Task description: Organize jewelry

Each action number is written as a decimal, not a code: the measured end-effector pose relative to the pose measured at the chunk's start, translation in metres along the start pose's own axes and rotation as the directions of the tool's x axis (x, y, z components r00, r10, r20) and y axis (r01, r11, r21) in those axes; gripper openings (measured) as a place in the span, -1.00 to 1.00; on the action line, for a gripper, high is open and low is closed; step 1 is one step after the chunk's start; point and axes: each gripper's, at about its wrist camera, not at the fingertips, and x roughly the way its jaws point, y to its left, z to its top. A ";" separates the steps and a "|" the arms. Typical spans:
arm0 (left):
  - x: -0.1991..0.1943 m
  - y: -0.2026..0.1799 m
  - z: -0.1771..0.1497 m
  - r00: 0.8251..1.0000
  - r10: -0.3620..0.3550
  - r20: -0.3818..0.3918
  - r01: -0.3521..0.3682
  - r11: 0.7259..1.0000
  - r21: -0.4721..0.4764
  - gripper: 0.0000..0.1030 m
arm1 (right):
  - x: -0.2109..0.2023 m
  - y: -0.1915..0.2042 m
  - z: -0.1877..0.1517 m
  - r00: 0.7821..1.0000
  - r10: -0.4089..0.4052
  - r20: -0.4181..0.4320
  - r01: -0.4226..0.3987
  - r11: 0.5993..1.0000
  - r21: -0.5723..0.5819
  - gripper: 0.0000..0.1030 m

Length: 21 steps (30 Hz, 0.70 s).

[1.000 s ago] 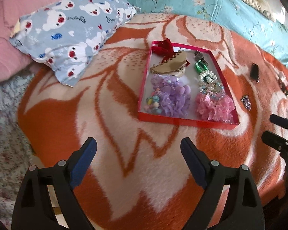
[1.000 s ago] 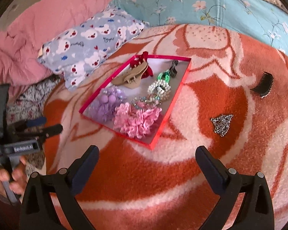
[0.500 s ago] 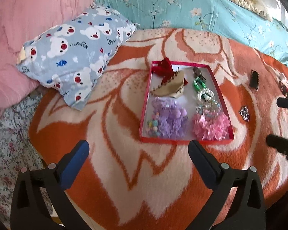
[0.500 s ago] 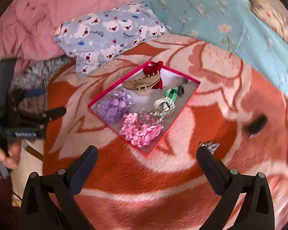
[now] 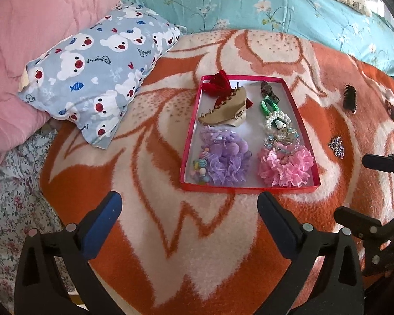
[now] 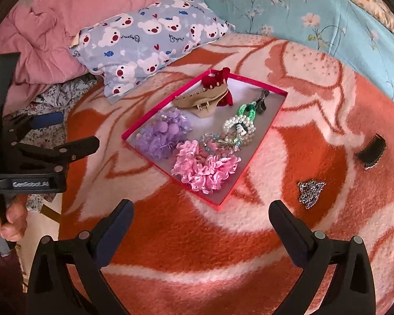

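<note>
A shallow red tray (image 5: 249,188) (image 6: 260,141) lies on the orange and white blanket. It holds a tan hair claw (image 5: 224,109), a purple scrunchie (image 5: 227,161), a pink scrunchie (image 6: 206,166), pearl and green bracelets (image 6: 239,126) and a red bow. Outside the tray lie a silver chain (image 6: 310,190) (image 5: 336,145), a black comb clip (image 6: 371,152) (image 5: 349,97) and a dark red piece (image 5: 392,109). My left gripper (image 5: 189,206) is open and empty, short of the tray's near edge. My right gripper (image 6: 201,214) is open and empty, near the tray's corner.
A blue bear-print pillow (image 5: 97,72) lies left of the tray, with a pink quilt (image 5: 26,26) behind it and a turquoise floral pillow (image 5: 262,2) at the back. The bed edge with floral sheet (image 5: 10,204) is at the left.
Both grippers have drawn back and risen, so the tray looks smaller and farther. The right wrist view swung back toward the chain and comb clip. Both stay open.
</note>
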 end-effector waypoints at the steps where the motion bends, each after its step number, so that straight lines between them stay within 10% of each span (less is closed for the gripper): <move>1: -0.001 -0.001 0.000 1.000 0.001 0.002 -0.001 1.000 0.002 1.00 | 0.001 -0.001 -0.001 1.000 -0.007 -0.002 0.007 1.000 0.003 1.00; 21: -0.003 -0.008 -0.004 1.000 -0.006 0.007 0.006 1.000 0.015 1.00 | -0.001 -0.015 -0.001 1.000 -0.023 0.012 0.022 0.998 0.063 1.00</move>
